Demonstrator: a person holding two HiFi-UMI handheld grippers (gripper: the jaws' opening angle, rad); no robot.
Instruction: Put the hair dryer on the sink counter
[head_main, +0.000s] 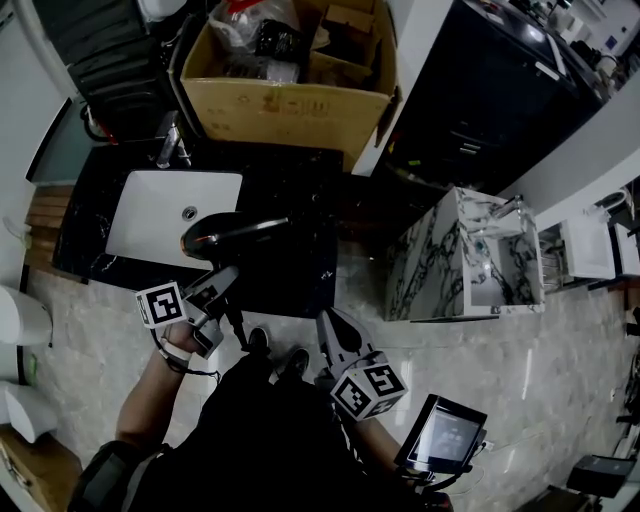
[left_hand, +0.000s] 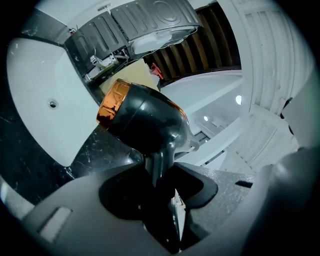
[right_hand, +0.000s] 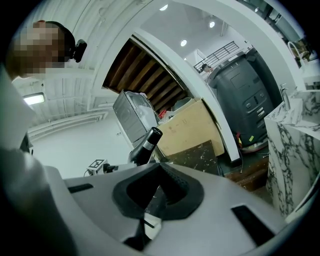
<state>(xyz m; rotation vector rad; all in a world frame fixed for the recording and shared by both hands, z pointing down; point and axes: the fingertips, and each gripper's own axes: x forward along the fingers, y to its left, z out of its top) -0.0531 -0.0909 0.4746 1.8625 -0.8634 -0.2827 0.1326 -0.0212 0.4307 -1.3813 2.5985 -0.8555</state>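
The black hair dryer (head_main: 225, 232) with an orange rear ring hangs just above the black sink counter (head_main: 300, 200), beside the white basin (head_main: 150, 215). My left gripper (head_main: 222, 285) is shut on its handle from the near side. In the left gripper view the dryer's body (left_hand: 145, 125) fills the middle, its handle is clamped between the jaws of the left gripper (left_hand: 159, 172), and the basin (left_hand: 40, 90) lies below. My right gripper (head_main: 325, 325) is off the counter's front edge, shut and empty. In the right gripper view the dryer's nozzle (right_hand: 148, 142) shows past the right gripper (right_hand: 160, 167).
A faucet (head_main: 170, 140) stands behind the basin. An open cardboard box (head_main: 290, 100) sits at the counter's back. To the right stand a dark machine (head_main: 480, 90) and a marble-patterned cabinet (head_main: 450, 260). A small screen device (head_main: 445, 435) is near my right hand.
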